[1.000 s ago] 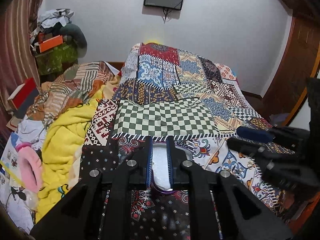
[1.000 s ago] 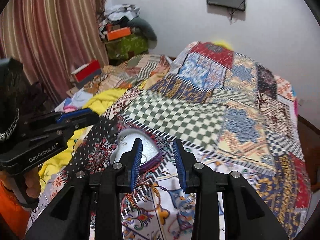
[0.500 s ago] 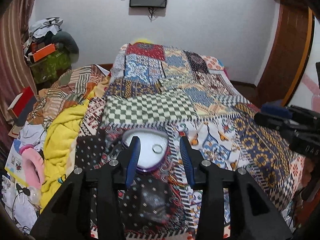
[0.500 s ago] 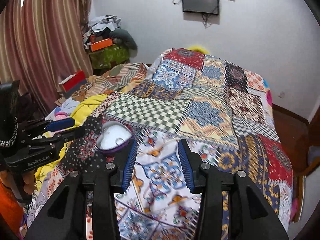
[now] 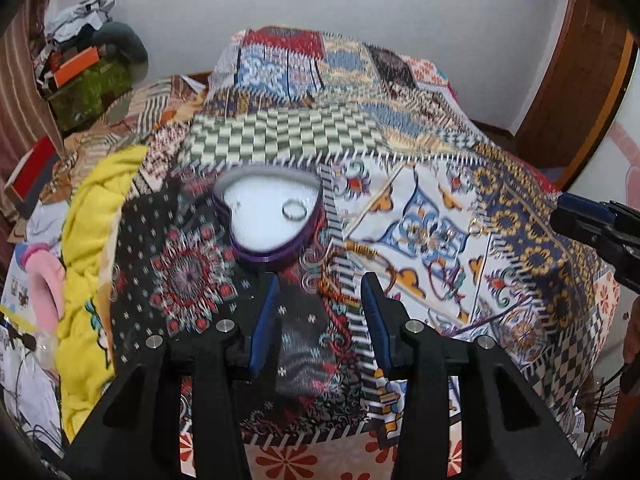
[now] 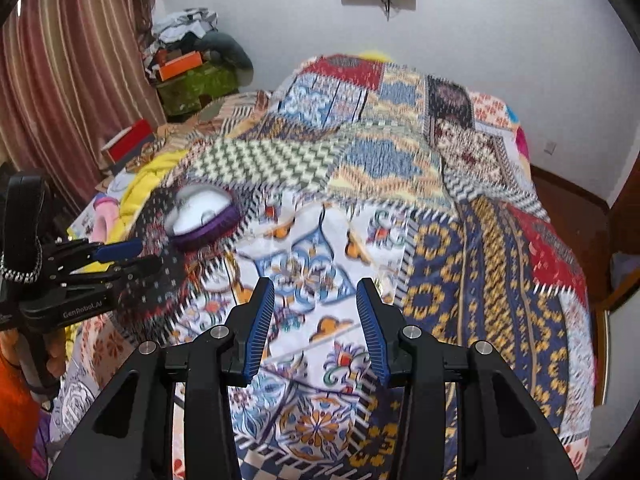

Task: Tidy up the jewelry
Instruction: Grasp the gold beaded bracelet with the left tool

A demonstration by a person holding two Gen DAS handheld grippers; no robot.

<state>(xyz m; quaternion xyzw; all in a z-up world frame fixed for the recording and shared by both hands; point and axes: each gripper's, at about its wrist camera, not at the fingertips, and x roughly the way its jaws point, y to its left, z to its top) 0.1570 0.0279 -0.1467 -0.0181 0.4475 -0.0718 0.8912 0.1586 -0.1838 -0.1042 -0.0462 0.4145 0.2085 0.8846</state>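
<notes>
A purple heart-shaped box (image 5: 267, 216) with a white lining lies open on the patchwork bedspread (image 5: 400, 128). A silver ring (image 5: 295, 209) rests inside it, and a tiny piece (image 5: 239, 205) lies near its left wall. Small jewelry pieces (image 5: 434, 236) and a gold item (image 5: 362, 249) lie on the white-patterned patch to the right. My left gripper (image 5: 320, 300) stands open just in front of the box, holding nothing. My right gripper (image 6: 316, 308) is open too, above the white patch; the box (image 6: 202, 216) shows to its upper left. Motion blur hides fine detail.
A yellow towel (image 5: 90, 248) and a pink fuzzy item (image 5: 44, 284) lie at the bed's left edge. Boxes and clothes (image 5: 80, 64) pile in the far left corner by a striped curtain (image 6: 68, 60). A wooden door (image 5: 576, 80) stands to the right.
My left gripper opened, released the ring into the heart box and drew back from it. My right gripper pulled back to the right and opened wider.
</notes>
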